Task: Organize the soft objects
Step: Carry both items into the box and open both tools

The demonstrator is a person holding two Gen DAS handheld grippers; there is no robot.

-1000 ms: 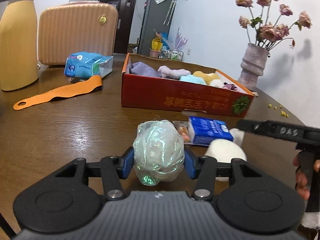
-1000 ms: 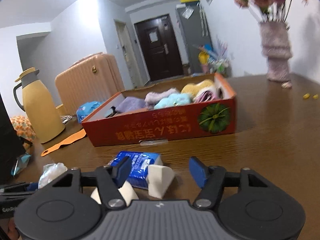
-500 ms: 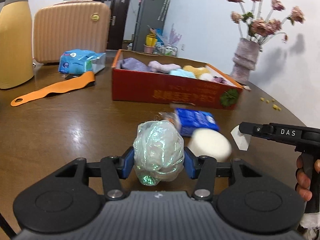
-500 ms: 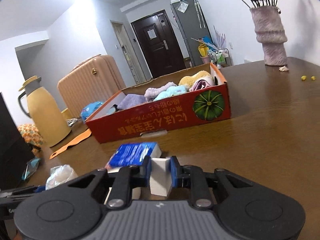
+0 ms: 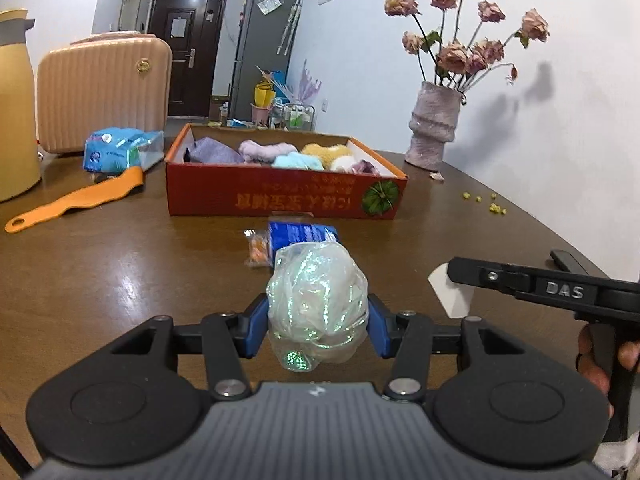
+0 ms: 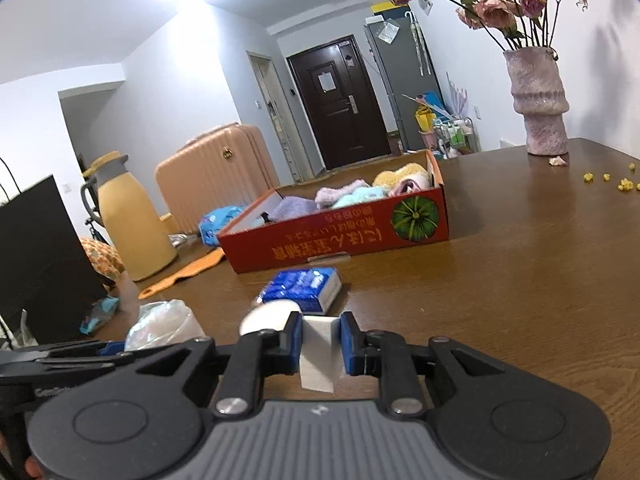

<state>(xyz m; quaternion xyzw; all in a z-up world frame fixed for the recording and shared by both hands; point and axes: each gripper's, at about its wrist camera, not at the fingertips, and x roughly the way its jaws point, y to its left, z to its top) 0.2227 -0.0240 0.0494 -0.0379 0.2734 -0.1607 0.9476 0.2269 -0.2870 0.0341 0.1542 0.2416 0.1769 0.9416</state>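
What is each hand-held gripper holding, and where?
Left hand-held gripper: bagged puff, by its sides. Right hand-held gripper: white wedge sponge, by its flat sides.

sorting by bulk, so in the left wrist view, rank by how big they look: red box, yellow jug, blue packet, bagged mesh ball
1. red box
2. bagged mesh ball, enlarged by nearness in the left gripper
3. blue packet, partly hidden behind the ball
The yellow jug is cut off at the edge, so it stays unranked.
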